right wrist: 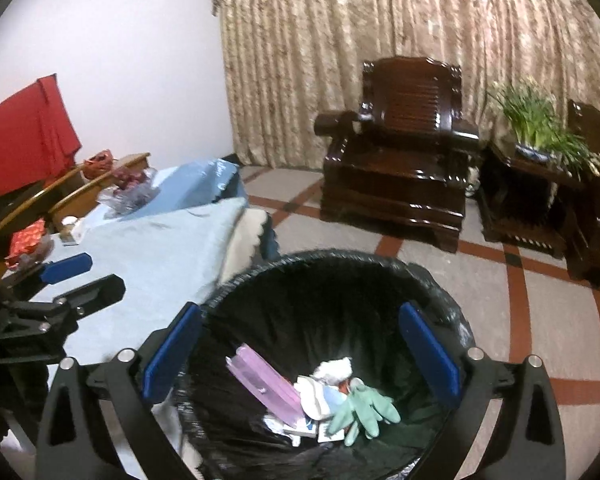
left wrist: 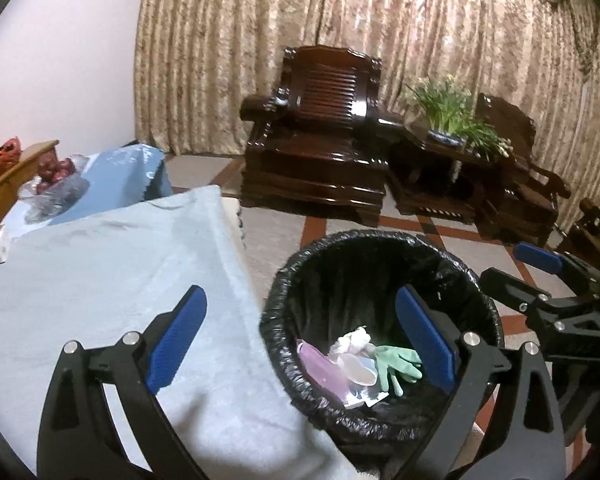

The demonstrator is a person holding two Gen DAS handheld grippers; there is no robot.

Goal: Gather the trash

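A living room is framing the scene: a pleated beige patterned curtain (left wrist: 380, 32) is hanging behind a dark carved wooden armchair (left wrist: 320, 136), and a green potted plant in a blue-and-white bowl (left wrist: 452, 120) is standing on a dark wooden side table (left wrist: 432, 184) just beside it. The floor is showing pale tiles crossed by red-brown bands (right wrist: 516, 292).

In the foreground we are looking over a table draped in a pale blue cloth (left wrist: 112, 288); a clear crumpled plastic bag of dark red fruit (left wrist: 54, 184) is lying toward its far end.

Just beside the table's edge, a round bin lined with a black plastic bag (left wrist: 284, 280) is standing on the floor. Inside it we are seeing the collected trash: a mint-green rubber glove (right wrist: 364, 410), a flat pink-lilac packet (right wrist: 266, 384), crumpled white tissue (right wrist: 334, 368) and small scraps of white paper, all lying together at the bottom.

We are holding the left gripper (left wrist: 300, 344), black-framed with blue pads, spread wide and holding nothing; one finger is over the cloth, the other over the bin's mouth.

We are holding the right gripper (right wrist: 302, 350) directly above the bin, its jaws likewise standing wide apart with nothing between them.
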